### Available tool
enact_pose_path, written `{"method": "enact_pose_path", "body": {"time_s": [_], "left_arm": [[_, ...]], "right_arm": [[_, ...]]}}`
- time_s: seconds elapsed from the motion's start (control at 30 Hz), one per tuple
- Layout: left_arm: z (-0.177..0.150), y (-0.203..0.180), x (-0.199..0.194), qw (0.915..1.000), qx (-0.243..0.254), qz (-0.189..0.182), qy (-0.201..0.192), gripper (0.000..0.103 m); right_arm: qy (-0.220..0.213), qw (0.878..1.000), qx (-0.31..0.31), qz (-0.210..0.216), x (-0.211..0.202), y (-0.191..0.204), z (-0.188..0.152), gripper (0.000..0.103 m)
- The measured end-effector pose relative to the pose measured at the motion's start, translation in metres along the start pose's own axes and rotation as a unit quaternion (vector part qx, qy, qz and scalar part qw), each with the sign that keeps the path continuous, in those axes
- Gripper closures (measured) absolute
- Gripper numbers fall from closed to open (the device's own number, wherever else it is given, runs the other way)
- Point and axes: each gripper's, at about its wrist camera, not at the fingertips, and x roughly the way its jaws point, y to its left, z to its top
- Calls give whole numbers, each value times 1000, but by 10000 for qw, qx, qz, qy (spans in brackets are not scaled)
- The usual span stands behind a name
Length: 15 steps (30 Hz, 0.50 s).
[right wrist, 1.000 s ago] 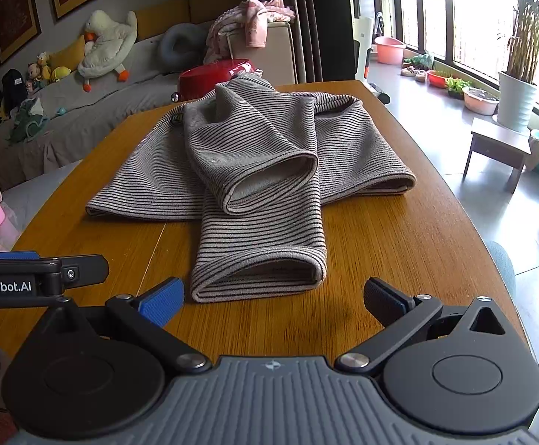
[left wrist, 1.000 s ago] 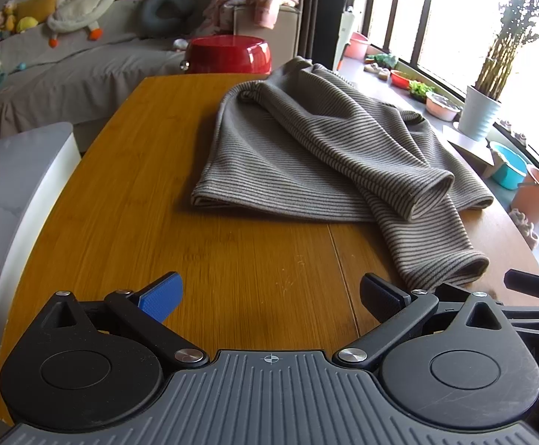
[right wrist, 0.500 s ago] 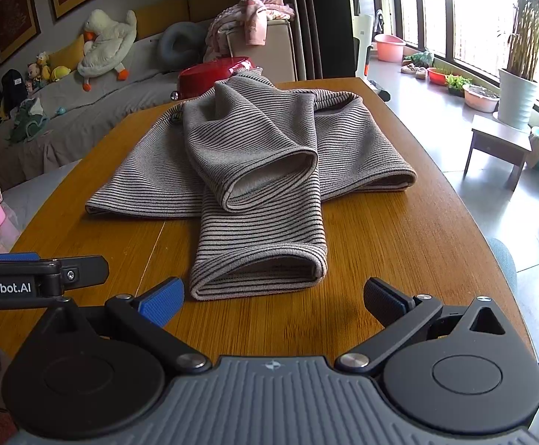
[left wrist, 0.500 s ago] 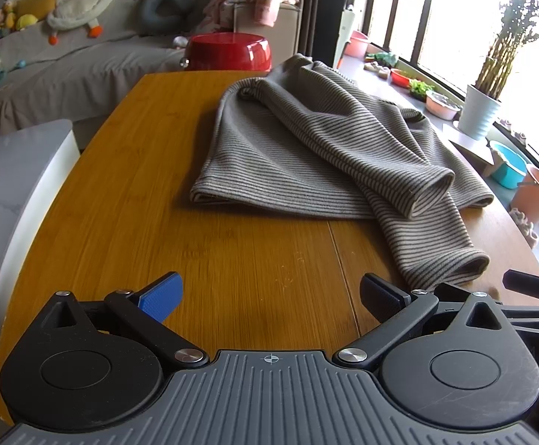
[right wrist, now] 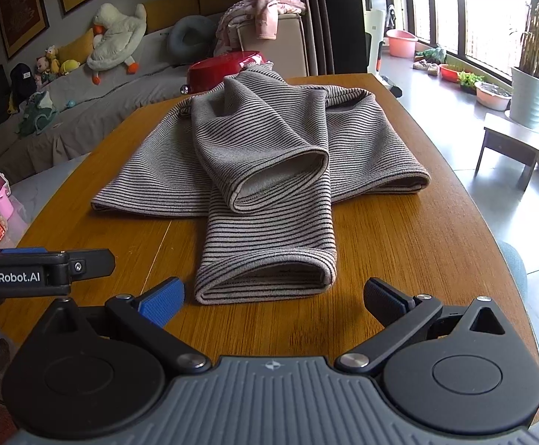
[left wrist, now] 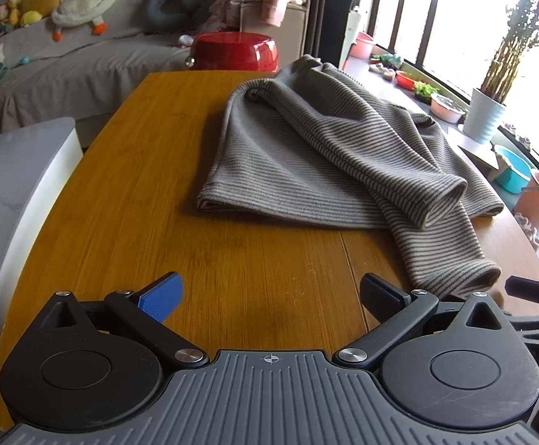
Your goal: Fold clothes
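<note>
While both grippers gape — one striped sweater [right wrist: 262,170], sleeves crossed.

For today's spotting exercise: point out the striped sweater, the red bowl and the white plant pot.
striped sweater [right wrist: 269,170], right wrist view, on the upper folded sleeve.
red bowl [left wrist: 236,50], left wrist view, on its front wall.
white plant pot [right wrist: 529,100], right wrist view, on its side.

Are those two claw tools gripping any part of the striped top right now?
Nothing is held. The left gripper and right gripper are both open above the wooden table, short of the grey striped knit sweater.
</note>
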Motion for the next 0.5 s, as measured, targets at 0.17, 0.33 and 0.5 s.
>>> {"method": "enact_pose_path", "body": {"time_s": [0.17,0.33,0.5], "left_arm": [[31,0,18,9979,368,-431,-299,0],[72,2,56,9942,443,-860,-473,0],[107,5,108,9927,265,-1153,-229,0]], "right_arm": [[-544,9979,-138,321,-6,-9,25,0],[-898,9956,-11,259,16,-29,73,0],[-790,9949,236,590,66,-47,120,0]]}}
